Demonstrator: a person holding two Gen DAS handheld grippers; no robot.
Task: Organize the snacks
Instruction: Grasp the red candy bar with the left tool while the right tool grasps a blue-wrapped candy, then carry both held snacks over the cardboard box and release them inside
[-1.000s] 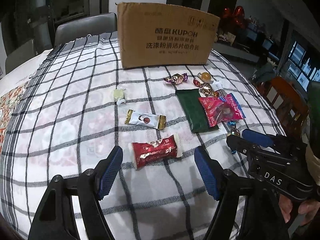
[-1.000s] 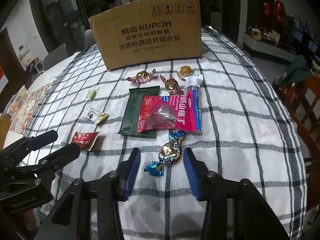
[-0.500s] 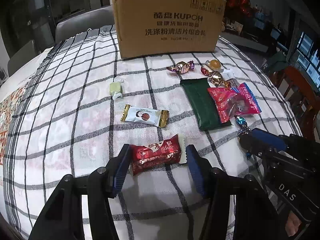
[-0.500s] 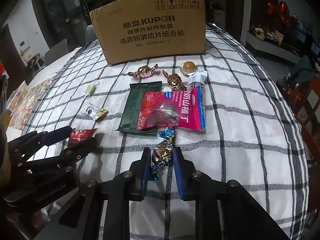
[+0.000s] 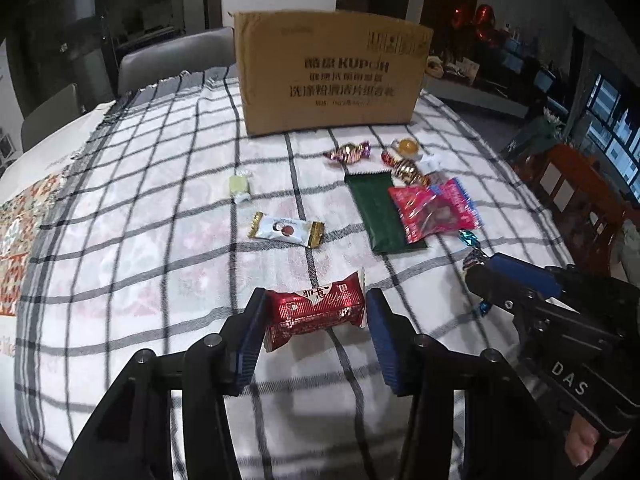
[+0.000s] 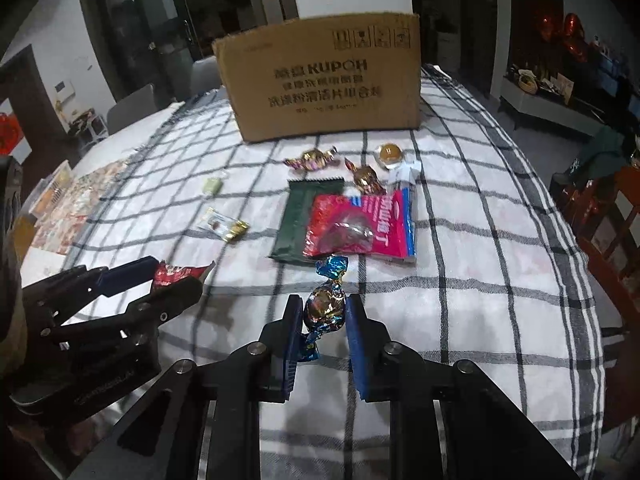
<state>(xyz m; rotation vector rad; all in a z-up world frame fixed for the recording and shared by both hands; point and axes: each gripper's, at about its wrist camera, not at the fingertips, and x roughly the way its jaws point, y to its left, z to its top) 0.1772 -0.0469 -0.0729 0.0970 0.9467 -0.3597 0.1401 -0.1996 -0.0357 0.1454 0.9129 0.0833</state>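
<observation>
Both grippers have closed in on their snacks since a second ago, when each stood wide around its target.

From the left wrist view, the left gripper (image 5: 316,328) has its jaws closing on the red wrapped snack (image 5: 314,312): the left pad presses the wrapper's end, while the right pad sits at the crimped edge, whether touching I cannot tell. That snack lies near the front edge of the tabletop (image 5: 160,264), which is covered in a checked cloth. Farther in lie a white and gold candy (image 5: 286,230), a pale green sweet (image 5: 239,188), a dark green packet (image 5: 380,212) with a red pouch (image 5: 434,210) overlapping it, and more foil candies before the cardboard box (image 5: 332,80) at the far edge.

From the right wrist view, the right gripper (image 6: 323,332) is clamped on a blue and gold foil candy (image 6: 326,306), its twisted end poking up towards the red pouch. Earlier the candy lay loose between wide jaws.

With both pieces taken, the pick-up step looks nearly complete, and carrying them to the box is probably next.
</observation>
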